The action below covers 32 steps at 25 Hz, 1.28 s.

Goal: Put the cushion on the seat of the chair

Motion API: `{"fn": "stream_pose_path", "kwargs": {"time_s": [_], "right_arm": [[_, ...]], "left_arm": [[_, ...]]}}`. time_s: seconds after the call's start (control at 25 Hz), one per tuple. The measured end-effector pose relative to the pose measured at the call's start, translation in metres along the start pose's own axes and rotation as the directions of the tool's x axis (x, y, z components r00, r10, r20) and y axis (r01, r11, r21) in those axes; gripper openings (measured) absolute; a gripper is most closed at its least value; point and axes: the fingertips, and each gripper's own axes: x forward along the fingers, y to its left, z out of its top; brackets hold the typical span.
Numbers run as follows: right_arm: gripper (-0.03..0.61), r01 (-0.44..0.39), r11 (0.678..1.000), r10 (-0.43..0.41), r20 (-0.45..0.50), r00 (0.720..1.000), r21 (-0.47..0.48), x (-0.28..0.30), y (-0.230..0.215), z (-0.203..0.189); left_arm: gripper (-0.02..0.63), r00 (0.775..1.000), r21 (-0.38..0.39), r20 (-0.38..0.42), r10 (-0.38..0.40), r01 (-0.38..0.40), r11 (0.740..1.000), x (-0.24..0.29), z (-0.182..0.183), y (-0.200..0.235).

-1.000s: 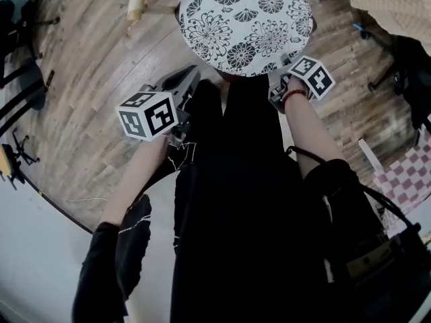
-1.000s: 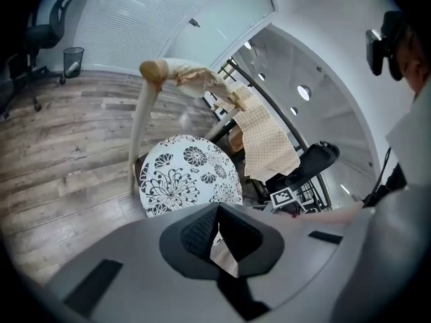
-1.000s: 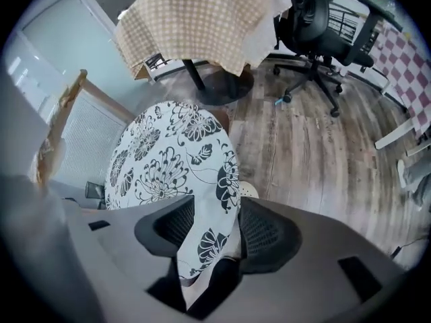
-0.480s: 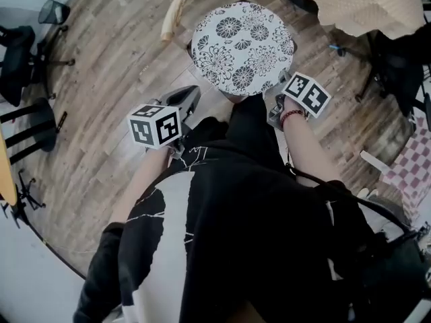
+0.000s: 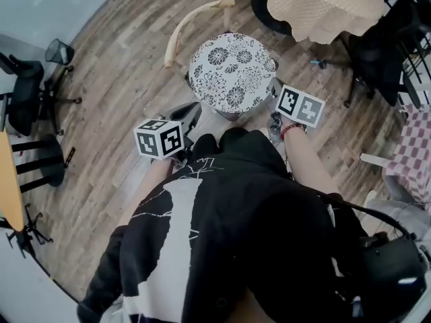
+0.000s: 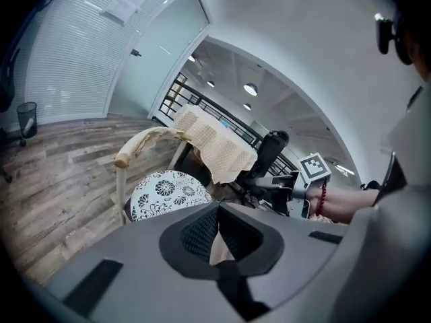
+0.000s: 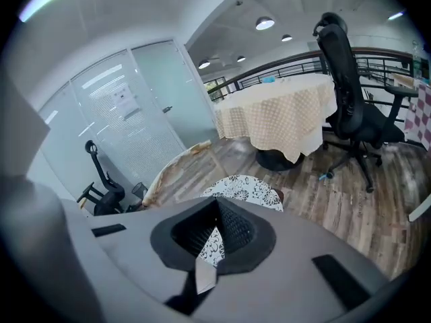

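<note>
Cushion [image 5: 232, 70]: round, black-and-white floral print, lying flat on the seat of the wooden chair [image 5: 185, 25]. Left hand-held gripper [image 6: 217, 207]: jaws closed together, nothing between them, clear of the cushion. Right hand-held gripper [image 7: 217, 202]: jaws likewise closed and empty. Both are on the person's side of the chair.

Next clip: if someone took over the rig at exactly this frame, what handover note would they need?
Left gripper: jaws together, nothing in them, held clear of the cushion.
Right gripper: jaws together, empty, also clear of it.
Cushion: round and flower-patterned, lying flat on the seat of the chair and covering it.
Done: the cushion is placed and released.
Left: nothing visible; at most check that it sits centred.
</note>
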Motion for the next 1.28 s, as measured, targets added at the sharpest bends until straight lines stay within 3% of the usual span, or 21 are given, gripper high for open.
{"fn": "stream_pose_path", "kwargs": {"time_s": [0.24, 0.48, 0.84, 1.28], "right_arm": [[0.016, -0.081, 0.996, 0.080, -0.016, 0.997, -0.037, -0.009, -0.001, 0.005], [0.015, -0.147, 0.984, 0.142, -0.058, 0.988, -0.096, -0.029, -0.022, 0.007], [0.015, -0.224, 0.961, 0.207, -0.116, 0.971, -0.163, -0.063, -0.068, 0.000], [0.015, -0.275, 0.937, 0.246, -0.153, 0.957, -0.214, -0.098, -0.100, -0.025]], "left_arm": [[0.014, 0.995, 0.023, 0.048, 0.088, -0.089, 0.996, -0.009, 0.008, -0.011], [0.014, 0.978, -0.026, 0.111, 0.175, -0.173, 0.985, 0.002, 0.000, -0.037], [0.013, 0.976, -0.068, 0.114, 0.184, -0.177, 0.982, 0.040, -0.036, -0.106], [0.014, 0.960, -0.094, 0.164, 0.227, -0.214, 0.972, 0.039, -0.076, -0.156]]}}
